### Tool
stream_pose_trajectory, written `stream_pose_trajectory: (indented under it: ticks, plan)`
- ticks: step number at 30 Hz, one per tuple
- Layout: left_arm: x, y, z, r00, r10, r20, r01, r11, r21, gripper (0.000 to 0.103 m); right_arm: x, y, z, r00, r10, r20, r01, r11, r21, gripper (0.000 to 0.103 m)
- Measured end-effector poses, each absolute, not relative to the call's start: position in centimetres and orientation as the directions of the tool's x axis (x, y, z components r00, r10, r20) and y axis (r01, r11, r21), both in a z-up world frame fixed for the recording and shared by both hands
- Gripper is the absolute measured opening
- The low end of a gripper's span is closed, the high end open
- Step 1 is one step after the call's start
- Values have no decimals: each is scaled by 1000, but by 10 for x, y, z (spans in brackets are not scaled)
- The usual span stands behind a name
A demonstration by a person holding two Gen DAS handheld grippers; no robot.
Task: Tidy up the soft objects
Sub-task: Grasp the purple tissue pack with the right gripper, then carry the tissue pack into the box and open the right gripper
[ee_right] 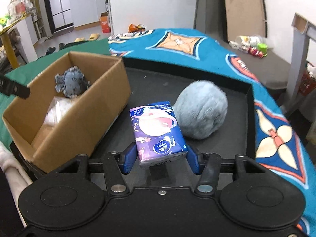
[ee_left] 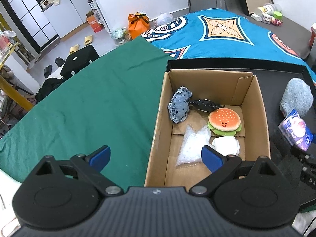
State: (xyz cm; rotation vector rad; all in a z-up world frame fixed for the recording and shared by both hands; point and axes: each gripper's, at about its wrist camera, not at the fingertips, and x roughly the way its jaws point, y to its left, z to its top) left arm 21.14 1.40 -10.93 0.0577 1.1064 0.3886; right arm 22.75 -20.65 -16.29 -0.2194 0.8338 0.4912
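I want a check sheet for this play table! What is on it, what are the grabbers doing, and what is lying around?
Surface: black tray on a green cloth and a blue patterned blanket.
Job's things: cardboard box holds a burger plush, denim plush, dark item, clear bag and white bundle. Fluffy blue ball sits on the tray outside the box.
Clutter: small toys and containers far back.
Grippers: left gripper open, empty, over the box's near edge. Right gripper shut on the tissue pack.
Cables: nothing seen.
Surroundings: slippers, orange bag, cabinets.
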Motion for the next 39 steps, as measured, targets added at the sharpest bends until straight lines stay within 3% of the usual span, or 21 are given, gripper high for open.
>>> stream_pose_trajectory:
  ticks: [19, 39]
  plan:
    - [194, 28, -105, 432, 296, -852, -266, 944, 193, 98, 207, -193, -104, 647, 336, -685, -462, 887, -1, 53]
    - [184, 51, -110, 457, 219, -862, -265, 959, 103, 95, 189, -148, -85, 652, 375, -659, -484, 875, 18, 53]
